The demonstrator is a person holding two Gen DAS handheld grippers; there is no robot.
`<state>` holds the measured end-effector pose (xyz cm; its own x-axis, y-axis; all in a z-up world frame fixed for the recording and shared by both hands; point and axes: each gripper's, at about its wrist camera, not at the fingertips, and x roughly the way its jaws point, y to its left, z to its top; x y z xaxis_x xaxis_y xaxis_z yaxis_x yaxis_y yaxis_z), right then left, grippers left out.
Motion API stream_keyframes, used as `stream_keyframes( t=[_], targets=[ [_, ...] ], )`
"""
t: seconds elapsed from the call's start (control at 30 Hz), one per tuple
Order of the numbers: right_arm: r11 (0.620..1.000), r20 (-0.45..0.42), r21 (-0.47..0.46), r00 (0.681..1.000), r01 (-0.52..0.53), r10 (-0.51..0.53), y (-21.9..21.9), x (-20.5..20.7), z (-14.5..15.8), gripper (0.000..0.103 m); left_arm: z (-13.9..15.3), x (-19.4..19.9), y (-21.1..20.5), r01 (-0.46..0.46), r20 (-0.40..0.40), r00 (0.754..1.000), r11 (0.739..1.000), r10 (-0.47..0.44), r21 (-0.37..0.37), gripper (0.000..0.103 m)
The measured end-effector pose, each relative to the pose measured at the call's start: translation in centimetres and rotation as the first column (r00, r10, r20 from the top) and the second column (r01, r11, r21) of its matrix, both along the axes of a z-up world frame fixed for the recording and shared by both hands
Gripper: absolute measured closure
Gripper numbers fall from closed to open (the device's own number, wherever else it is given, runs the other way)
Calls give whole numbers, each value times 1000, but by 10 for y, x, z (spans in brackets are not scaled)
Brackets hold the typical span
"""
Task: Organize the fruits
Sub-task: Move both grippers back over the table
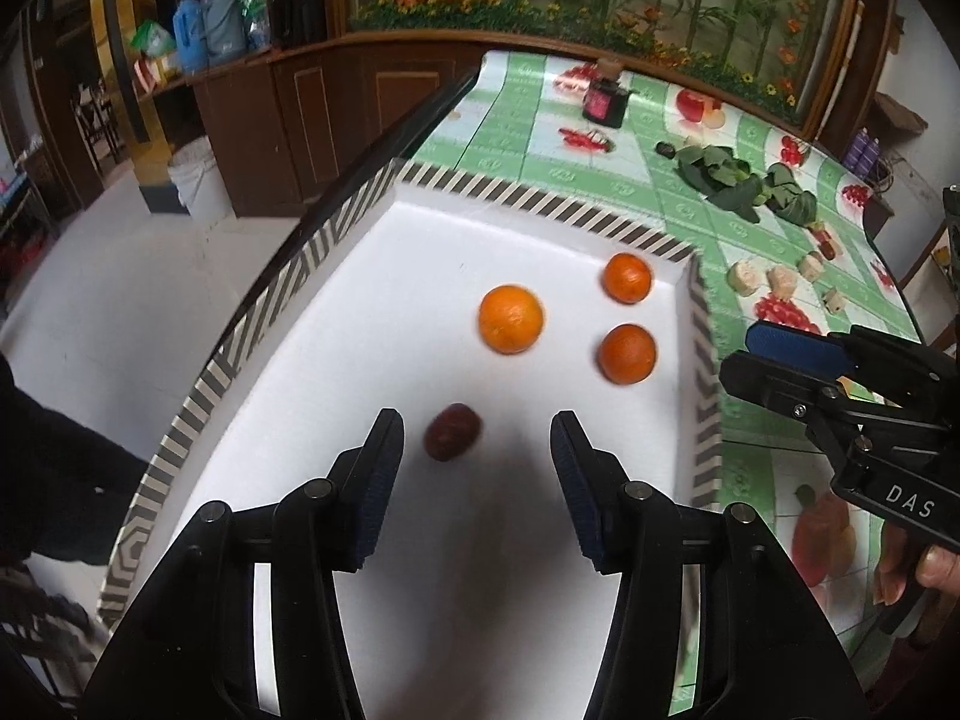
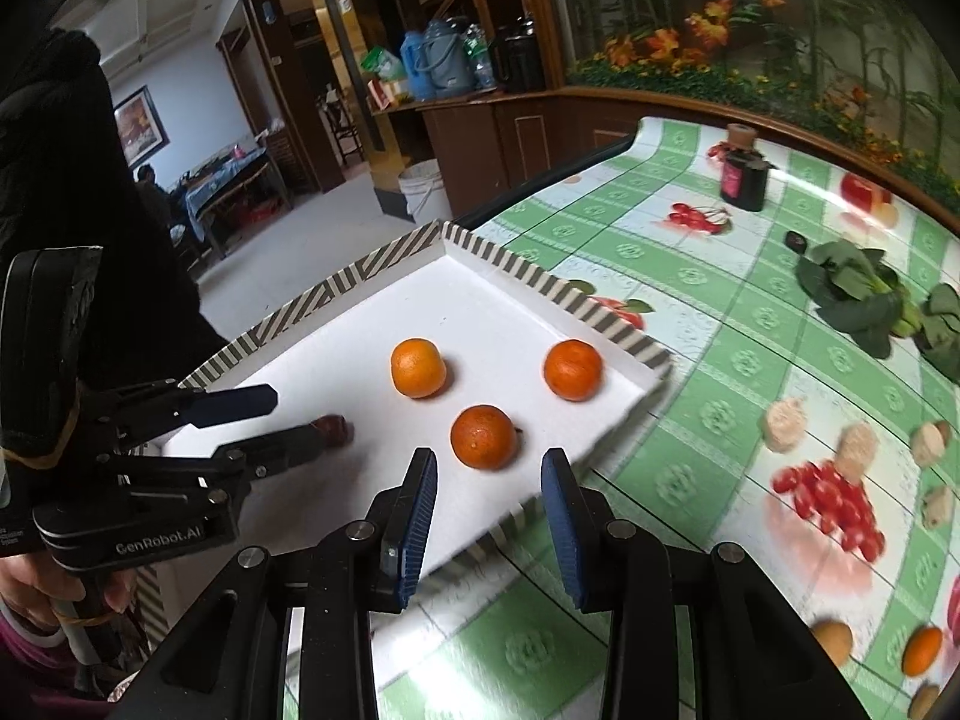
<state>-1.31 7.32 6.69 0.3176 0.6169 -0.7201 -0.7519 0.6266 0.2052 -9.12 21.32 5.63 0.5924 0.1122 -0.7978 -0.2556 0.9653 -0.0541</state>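
Three oranges (image 1: 510, 318) (image 1: 627, 278) (image 1: 627, 354) and one dark red fruit (image 1: 452, 431) sit well apart inside the white tray (image 1: 252, 324) with its striped rim, on the green checked tablecloth (image 1: 774, 252). The left gripper (image 1: 477, 441) hangs over the tray with its jaws spread wide and empty, the red fruit just ahead between the fingertips. The right gripper (image 2: 487, 483) is likewise parted and holding nothing at the tray's near edge, close to one orange; "DAS" reads on the right tool, "GenRobot.AI" on the left.
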Motion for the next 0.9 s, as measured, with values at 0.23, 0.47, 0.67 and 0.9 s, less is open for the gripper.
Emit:
stream_keyframes(
  t=[0.23, 0.47, 0.67, 0.9],
  targets=[
    [998, 11, 22, 998, 62, -63, -38, -6, 9, 68, 11, -3, -29, 52, 32, 998, 999, -52, -3, 52],
    [990, 25, 17, 990, 142, -142, -86, -11, 10, 68, 13, 5, -67, 116, 38, 993, 993, -115, -16, 52],
    [974, 14, 12, 974, 228, -228, -136, -11, 4, 68, 8, 18, -107, 187, 27, 982, 982, -186, -27, 52],
    [948, 8, -30, 948, 317, -317, -186, -7, -8, 68, 3, 33, -142, 251, 11, 968, 967, -250, -42, 52]
  ],
)
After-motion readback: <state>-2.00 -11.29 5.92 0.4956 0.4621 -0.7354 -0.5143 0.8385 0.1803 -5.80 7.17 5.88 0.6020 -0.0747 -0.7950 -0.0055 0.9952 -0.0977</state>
